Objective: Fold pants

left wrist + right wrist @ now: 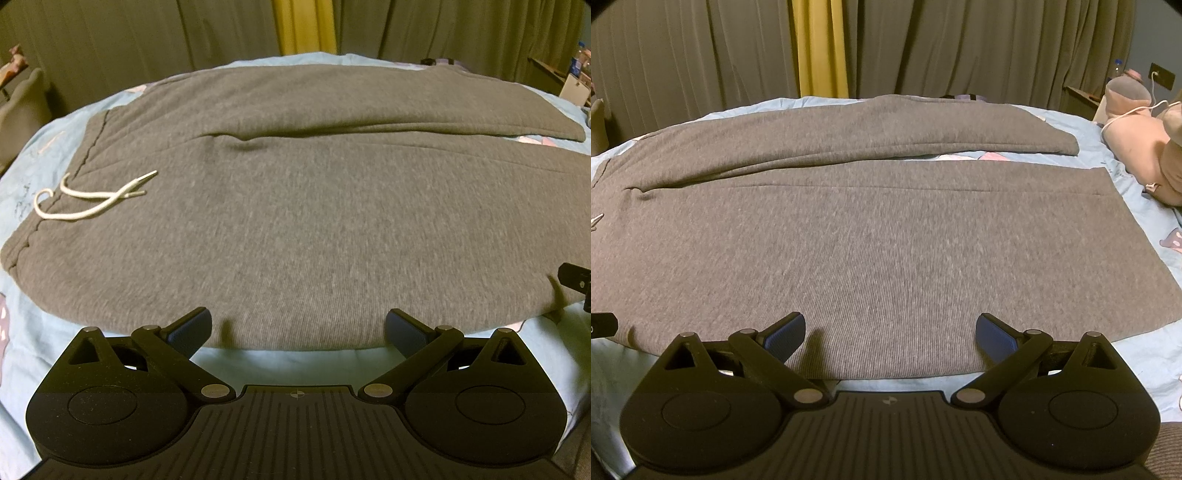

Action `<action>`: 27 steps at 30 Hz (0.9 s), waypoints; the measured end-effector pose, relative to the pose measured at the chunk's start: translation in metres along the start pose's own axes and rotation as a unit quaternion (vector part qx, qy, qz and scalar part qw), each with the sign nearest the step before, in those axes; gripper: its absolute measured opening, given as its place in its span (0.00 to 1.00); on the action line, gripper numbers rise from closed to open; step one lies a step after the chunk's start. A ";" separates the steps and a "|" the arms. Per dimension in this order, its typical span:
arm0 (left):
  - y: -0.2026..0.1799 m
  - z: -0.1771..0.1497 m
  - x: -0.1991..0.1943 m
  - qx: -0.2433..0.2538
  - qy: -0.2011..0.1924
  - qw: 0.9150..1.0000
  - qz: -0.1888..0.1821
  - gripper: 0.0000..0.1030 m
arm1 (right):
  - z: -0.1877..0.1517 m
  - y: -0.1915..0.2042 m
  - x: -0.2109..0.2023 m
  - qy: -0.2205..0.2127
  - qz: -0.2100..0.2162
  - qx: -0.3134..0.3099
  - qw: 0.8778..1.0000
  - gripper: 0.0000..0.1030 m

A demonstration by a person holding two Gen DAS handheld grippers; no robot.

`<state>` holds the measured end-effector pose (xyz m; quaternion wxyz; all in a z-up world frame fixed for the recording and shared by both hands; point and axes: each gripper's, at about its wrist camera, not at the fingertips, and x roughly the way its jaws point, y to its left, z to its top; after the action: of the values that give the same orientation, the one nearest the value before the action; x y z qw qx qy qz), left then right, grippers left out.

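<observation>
Lying flat: one pants (295, 221), two tools.

This is a bedroom in a home. A bed with a pale blue printed sheet (1137, 354) fills the foreground, and a pink plush toy (1141, 144) lies at its far right end, while floor-length grey-green curtains (701, 55) with a yellow panel (822, 48) between them close off the wall behind. At the right edge stand a bedside stand with a plastic water bottle (1118, 68) and a wall socket (1162, 75) with a white cable plugged in.
</observation>
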<state>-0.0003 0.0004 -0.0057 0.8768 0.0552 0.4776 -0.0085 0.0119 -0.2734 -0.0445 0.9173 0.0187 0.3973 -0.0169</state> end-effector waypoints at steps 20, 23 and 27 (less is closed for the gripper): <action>0.010 0.016 0.002 -0.041 -0.016 0.999 0.009 1.00 | 0.022 -0.020 0.036 0.062 0.018 0.061 0.996 0.96; 0.020 0.033 0.011 -0.096 -0.031 0.995 0.022 1.00 | 0.036 -0.035 0.061 0.088 0.008 0.093 0.992 0.96; 0.030 0.059 0.031 -0.161 -0.044 0.985 0.042 1.00 | 0.045 -0.046 0.080 0.098 -0.002 0.108 0.989 0.96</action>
<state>0.0679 0.0248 0.0027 0.8938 -0.0667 0.4313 0.1030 0.0969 -0.3227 -0.0731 0.8667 0.1185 0.4808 -0.0598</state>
